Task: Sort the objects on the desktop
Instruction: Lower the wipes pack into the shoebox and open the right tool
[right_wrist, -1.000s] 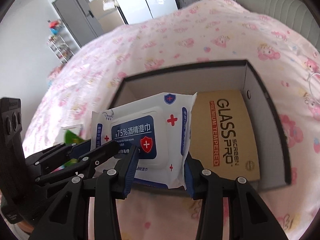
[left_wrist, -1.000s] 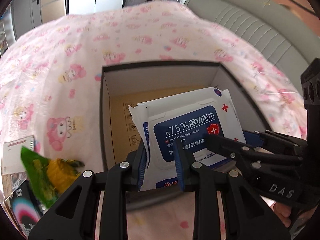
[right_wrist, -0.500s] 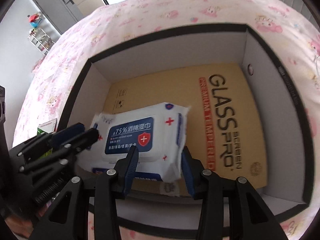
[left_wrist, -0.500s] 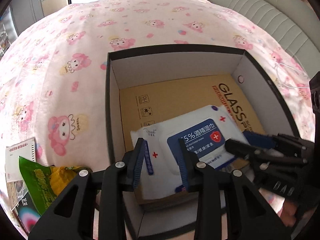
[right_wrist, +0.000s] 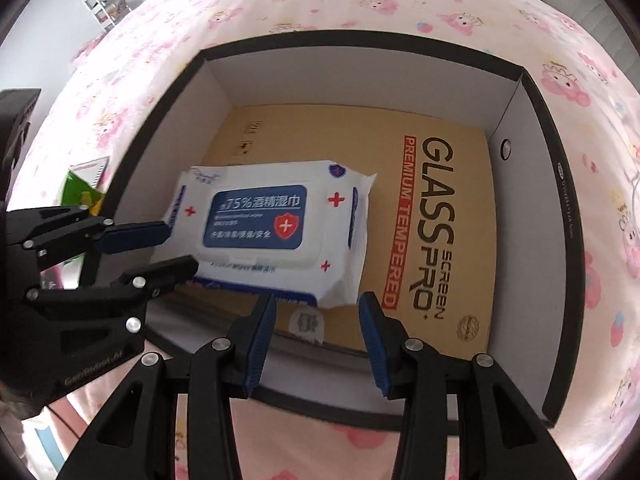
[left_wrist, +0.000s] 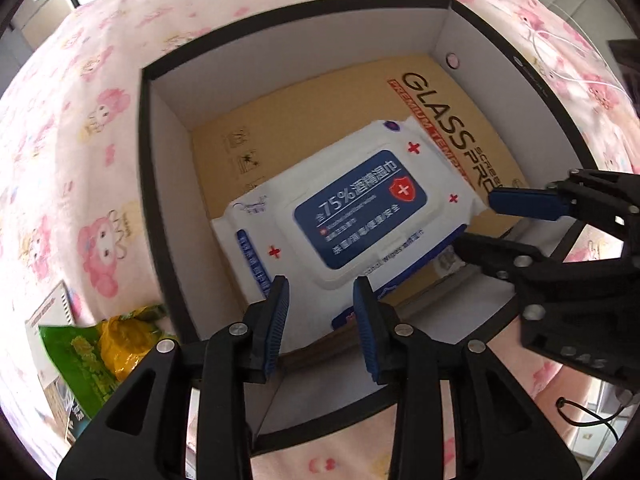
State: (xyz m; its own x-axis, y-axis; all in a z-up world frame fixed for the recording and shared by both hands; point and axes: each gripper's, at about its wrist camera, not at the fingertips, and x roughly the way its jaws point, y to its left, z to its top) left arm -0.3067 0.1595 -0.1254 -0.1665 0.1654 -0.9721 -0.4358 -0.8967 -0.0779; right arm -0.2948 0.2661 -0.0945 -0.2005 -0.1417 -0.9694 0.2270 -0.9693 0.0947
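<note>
A white pack of alcohol wipes [left_wrist: 348, 208] with a blue label lies flat in a black-rimmed white box [left_wrist: 149, 168], on a brown "GLASS PRO" package [left_wrist: 320, 96]. My left gripper [left_wrist: 320, 292] points down over the pack's near edge. Its jaws are opening and the pads do not press on the pack. In the right wrist view the pack [right_wrist: 272, 232] has its near corner just at the tips of my right gripper [right_wrist: 317, 306], which stands open. The left gripper [right_wrist: 176, 250] hovers at the pack's left end and the right gripper [left_wrist: 480, 224] at its right end.
The box [right_wrist: 360, 42] sits on a pink cartoon-print cloth [left_wrist: 100, 120]. A green and yellow snack packet [left_wrist: 80, 356] and a printed leaflet [left_wrist: 48, 312] lie left of the box. A thin white cable [left_wrist: 568, 36] runs over the cloth at the far right.
Both grippers tipped downward over the box. The wipes pack went from held up between the jaws to lying flat on the brown package, slipping out toward the fingertips. The left jaws widened.
</note>
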